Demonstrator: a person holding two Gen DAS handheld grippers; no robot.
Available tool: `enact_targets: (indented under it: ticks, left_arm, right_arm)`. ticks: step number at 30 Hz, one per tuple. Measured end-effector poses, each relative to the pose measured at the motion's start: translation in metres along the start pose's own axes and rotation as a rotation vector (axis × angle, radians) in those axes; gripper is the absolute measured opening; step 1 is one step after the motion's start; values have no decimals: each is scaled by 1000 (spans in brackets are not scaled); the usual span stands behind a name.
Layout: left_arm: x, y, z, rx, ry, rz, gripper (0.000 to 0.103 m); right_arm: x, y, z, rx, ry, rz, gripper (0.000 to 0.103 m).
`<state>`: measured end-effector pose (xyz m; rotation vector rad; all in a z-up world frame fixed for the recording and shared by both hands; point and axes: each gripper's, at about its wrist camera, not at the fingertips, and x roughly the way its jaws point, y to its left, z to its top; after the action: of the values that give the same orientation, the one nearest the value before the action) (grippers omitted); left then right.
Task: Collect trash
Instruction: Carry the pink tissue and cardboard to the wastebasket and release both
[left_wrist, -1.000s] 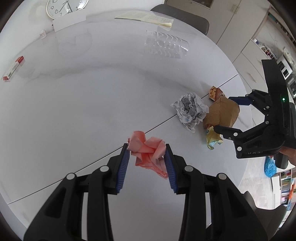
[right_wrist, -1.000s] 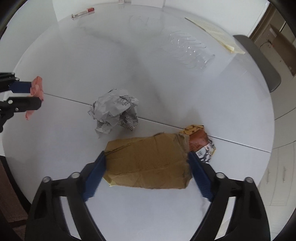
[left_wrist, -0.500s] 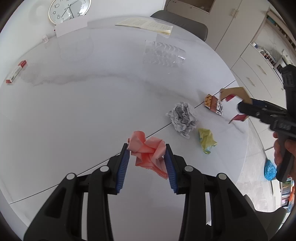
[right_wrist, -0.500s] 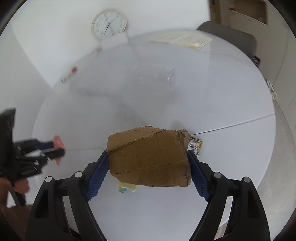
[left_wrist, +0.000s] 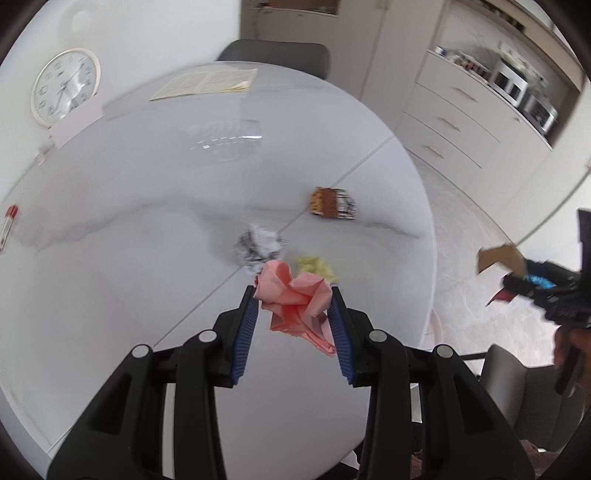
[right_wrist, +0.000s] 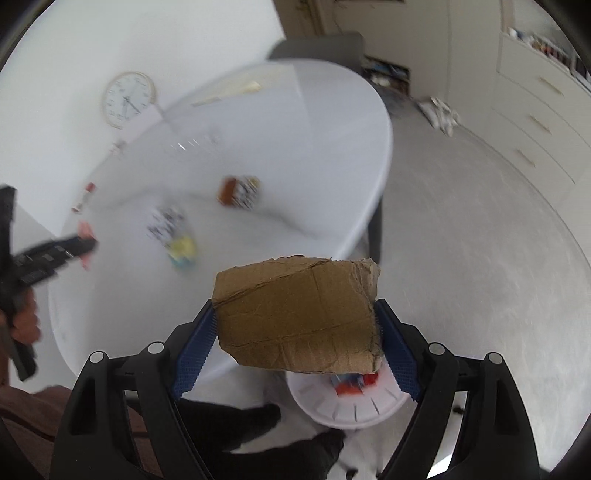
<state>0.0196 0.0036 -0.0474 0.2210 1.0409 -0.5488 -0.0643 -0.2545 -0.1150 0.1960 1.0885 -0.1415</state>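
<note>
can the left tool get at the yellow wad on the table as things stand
Probably not yet. The left tool is shut on the pink paper, so its grip is taken. The yellow wad lies uncovered on the table just past its tips, beside the newsprint ball.

A round white table (left_wrist: 110, 229) stood against a white wall (left_wrist: 122, 33) where a round clock (left_wrist: 65, 92) hung. A grey chair (left_wrist: 275, 57) sat at its far side, and cream drawer cabinets (left_wrist: 476, 125) lined the room over a pale mottled floor (right_wrist: 480, 266), all in bright, even light.
</note>
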Motion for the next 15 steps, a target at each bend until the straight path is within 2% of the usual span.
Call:
enact_targets:
  ticks: [2, 7, 11, 12, 15]
  left_arm:
    - [1, -15, 2, 23, 3, -15, 38]
    - [4, -55, 5, 84, 17, -29, 39]
    - [4, -88, 3, 156, 28, -38, 39]
    - [4, -95, 1, 169, 31, -39, 39]
    - [7, -116, -2, 200, 42, -44, 39]
  right_arm:
    - [17, -15, -21, 29, 40, -8, 83]
    - [100, -53, -70, 117, 205, -19, 83]
    - [153, -72, -92, 145, 303, -19, 87]
    - [170, -78, -98, 165, 358, -18, 87]
    - [191, -89, -107, 196, 425, -32, 89]
